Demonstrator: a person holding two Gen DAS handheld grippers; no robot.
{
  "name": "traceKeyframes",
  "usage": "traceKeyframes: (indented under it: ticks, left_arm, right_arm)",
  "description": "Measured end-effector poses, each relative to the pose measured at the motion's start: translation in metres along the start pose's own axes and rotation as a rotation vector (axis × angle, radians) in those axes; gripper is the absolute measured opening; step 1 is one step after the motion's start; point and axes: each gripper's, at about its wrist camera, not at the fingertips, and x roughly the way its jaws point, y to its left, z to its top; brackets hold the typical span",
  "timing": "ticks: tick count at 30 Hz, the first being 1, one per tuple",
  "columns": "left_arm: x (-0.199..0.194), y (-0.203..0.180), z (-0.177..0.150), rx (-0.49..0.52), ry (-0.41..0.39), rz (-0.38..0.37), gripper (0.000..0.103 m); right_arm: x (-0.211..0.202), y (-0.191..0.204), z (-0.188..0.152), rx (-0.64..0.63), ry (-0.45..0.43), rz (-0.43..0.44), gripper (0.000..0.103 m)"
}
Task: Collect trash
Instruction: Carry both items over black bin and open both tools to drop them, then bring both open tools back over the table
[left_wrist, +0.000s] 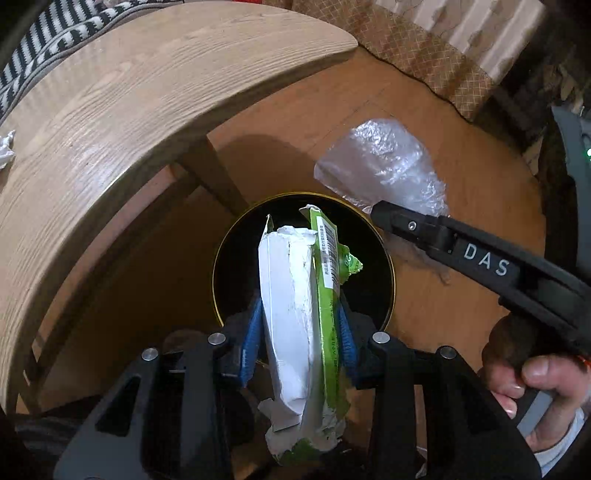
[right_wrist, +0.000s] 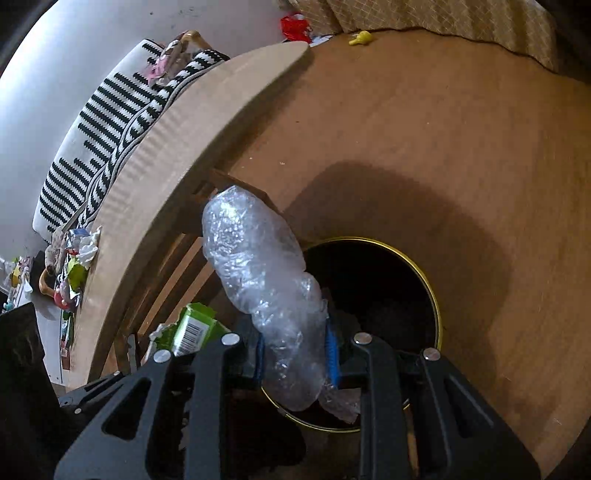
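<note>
The left gripper (left_wrist: 301, 332) pinches a torn white-and-green cardboard carton (left_wrist: 295, 317) between blue pads, above the round black gold-rimmed bin (left_wrist: 384, 266). At two o'clock, the right gripper (right_wrist: 295, 354) clamps crumpled clear plastic wrap (right_wrist: 258, 266). The wooden table (left_wrist: 110, 122) lies beyond at ten o'clock.

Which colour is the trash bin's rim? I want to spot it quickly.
Gold, ringing a black bin; it shows best in the right wrist view.

Warm, dim indoor light. A broad soft shadow falls across the wooden floor (right_wrist: 461, 155), and glare glints on crumpled clear plastic (right_wrist: 258, 280). Fisheye bending curves the counter (left_wrist: 110, 122) edge; corners go black.
</note>
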Motion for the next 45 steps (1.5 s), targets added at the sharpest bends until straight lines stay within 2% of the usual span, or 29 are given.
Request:
traceKeyframes:
  ticks: [8,9,10,11,12,13,14,17,20,22,24,26,28,30,31,34,37,41,43,45]
  left_arm:
    - [0.013,-0.004,0.004,0.000,0.023,-0.008,0.038]
    - [0.016,-0.003,0.004,-0.001,0.027,-0.009,0.041]
    - [0.018,-0.001,0.005,-0.005,0.029,-0.008,0.052]
    - [0.021,0.000,0.003,-0.010,0.031,-0.011,0.060]
    - [0.023,0.001,0.003,-0.017,0.026,-0.013,0.073]
    - [0.023,0.003,0.001,-0.034,0.008,-0.010,0.082]
    - [0.024,0.004,-0.003,-0.041,-0.005,-0.011,0.091]
    - [0.014,0.002,-0.005,-0.033,-0.058,-0.041,0.095]
    - [-0.004,0.000,-0.001,0.007,-0.101,-0.046,0.096]
    - [-0.029,0.003,0.002,0.020,-0.173,-0.043,0.096]
    - [-0.064,0.017,0.003,-0.008,-0.279,-0.007,0.096]
    - [-0.097,0.042,0.000,-0.060,-0.364,0.045,0.097]
    - [-0.124,0.075,-0.008,-0.136,-0.417,0.091,0.097]
    - [-0.148,0.116,-0.022,-0.237,-0.447,0.134,0.097]
    - [-0.162,0.147,-0.035,-0.318,-0.459,0.183,0.097]
    - [-0.189,0.210,-0.072,-0.510,-0.478,0.280,0.097]
    - [-0.213,0.289,-0.127,-0.757,-0.485,0.357,0.097]
    - [-0.237,0.369,-0.178,-0.951,-0.495,0.481,0.097]
    - [-0.242,0.394,-0.190,-1.002,-0.480,0.507,0.097]
    - [-0.240,0.421,-0.203,-1.052,-0.474,0.499,0.097]
  right_arm:
    - [0.013,0.000,0.003,0.034,0.034,0.000,0.024]
    - [0.015,-0.001,0.003,0.039,0.042,0.001,0.024]
    - [0.018,-0.003,0.004,0.046,0.052,0.000,0.024]
    - [0.021,-0.005,0.005,0.067,0.064,0.005,0.029]
    - [0.023,-0.009,0.006,0.094,0.078,0.010,0.049]
    - [0.021,-0.012,0.007,0.115,0.078,0.018,0.066]
    - [0.017,-0.013,0.008,0.125,0.055,0.027,0.089]
    - [0.000,-0.014,0.013,0.129,-0.026,-0.023,0.095]
    - [-0.015,-0.013,0.018,0.143,-0.084,-0.087,0.096]
    - [-0.021,-0.009,0.019,0.137,-0.122,-0.156,0.096]
    - [-0.028,-0.004,0.019,0.113,-0.161,-0.200,0.096]
    - [-0.032,0.005,0.019,0.087,-0.192,-0.205,0.096]
    - [-0.033,0.022,0.020,0.062,-0.209,-0.178,0.096]
    - [-0.032,0.038,0.021,0.025,-0.219,-0.152,0.096]
    - [-0.032,0.055,0.023,-0.015,-0.223,-0.133,0.096]
    - [-0.027,0.099,0.027,-0.100,-0.223,-0.088,0.096]
    - [-0.017,0.154,0.028,-0.158,-0.180,0.013,0.096]
    - [0.001,0.225,0.027,-0.252,-0.121,0.092,0.096]
    - [0.016,0.270,0.025,-0.355,-0.101,0.111,0.096]
    - [0.031,0.299,0.021,-0.445,-0.096,0.093,0.096]
